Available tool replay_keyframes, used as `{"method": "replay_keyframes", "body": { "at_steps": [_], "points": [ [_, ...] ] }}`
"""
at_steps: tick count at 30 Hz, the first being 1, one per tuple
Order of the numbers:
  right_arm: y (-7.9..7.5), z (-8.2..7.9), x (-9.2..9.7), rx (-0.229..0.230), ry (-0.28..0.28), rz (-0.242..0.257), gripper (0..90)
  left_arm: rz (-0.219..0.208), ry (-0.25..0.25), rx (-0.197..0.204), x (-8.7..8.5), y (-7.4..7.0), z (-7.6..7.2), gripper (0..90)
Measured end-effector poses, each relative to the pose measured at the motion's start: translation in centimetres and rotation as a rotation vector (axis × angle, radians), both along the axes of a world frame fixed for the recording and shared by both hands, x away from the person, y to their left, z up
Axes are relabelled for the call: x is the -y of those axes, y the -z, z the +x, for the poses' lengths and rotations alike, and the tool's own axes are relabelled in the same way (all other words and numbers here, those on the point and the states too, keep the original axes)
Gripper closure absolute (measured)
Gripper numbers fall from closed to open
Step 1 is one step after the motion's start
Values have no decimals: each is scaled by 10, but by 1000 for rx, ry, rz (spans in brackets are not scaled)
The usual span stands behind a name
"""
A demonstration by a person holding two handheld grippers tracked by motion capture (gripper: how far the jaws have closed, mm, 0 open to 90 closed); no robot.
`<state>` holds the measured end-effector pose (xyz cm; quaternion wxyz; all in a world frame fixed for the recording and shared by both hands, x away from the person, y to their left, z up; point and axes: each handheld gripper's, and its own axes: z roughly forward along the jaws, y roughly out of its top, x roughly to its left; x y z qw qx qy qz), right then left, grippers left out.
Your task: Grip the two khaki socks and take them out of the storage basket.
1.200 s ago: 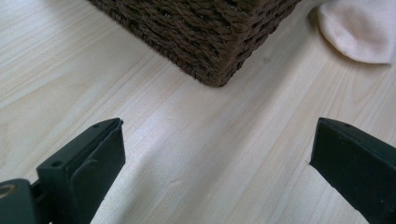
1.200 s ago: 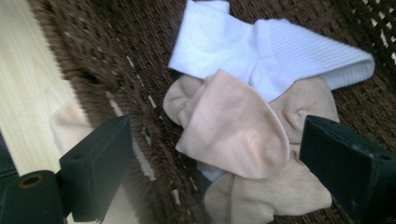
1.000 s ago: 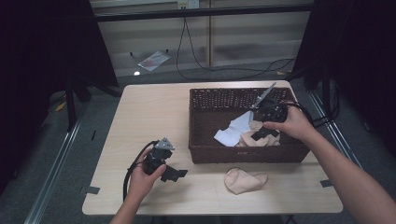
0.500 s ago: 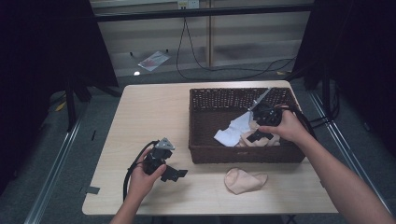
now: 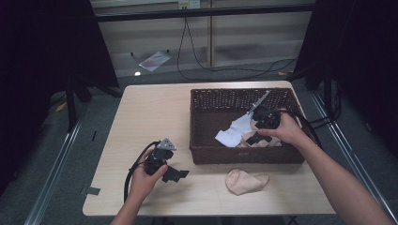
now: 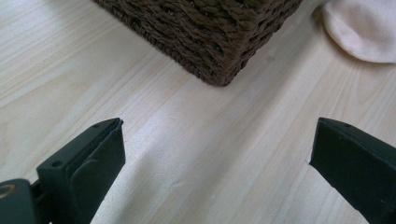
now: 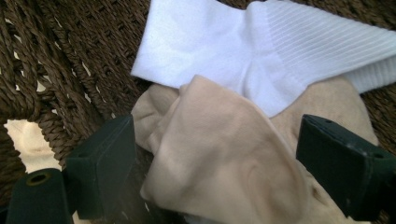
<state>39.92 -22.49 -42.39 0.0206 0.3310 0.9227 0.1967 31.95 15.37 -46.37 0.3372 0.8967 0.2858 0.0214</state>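
Right now right gripper (image 7: pixel 215 172) is straddling the beige sock (image 7: pixel 224 158) in the basket (image 5: pixel 206 140), jaws wide; soft, limp, so pinching the bunched fold. Left gripper (image 6: pixel 217 168) is idling unclenched.

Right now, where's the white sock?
The white sock lies inside the wicker basket, at its front left in the high view, against the beige sock that the open right claw straddles.

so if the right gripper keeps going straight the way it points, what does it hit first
Most likely the beige sock in the basket. The right gripper points down at it with its fingers open on either side; the white sock lies beyond. Depth is hard to judge.
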Motion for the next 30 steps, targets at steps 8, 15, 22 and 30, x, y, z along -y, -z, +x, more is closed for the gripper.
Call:
{"method": "replay_keyframes", "body": {
  "at_steps": [8,15,22,30],
  "points": [
    [9,5,-6,-30,-20,12,151,11,13,-1,-1,0,2,27],
    [15,7,-9,-48,-47,3,195,-4,-8,-3,0,1,1,27],
    [23,6,-12,-73,-92,-4,519,2,-2,-3,-2,0,2,27],
    [20,5,-10,-88,-101,-9,838,-11,-16,0,-3,-1,1,27]
  ]
}}
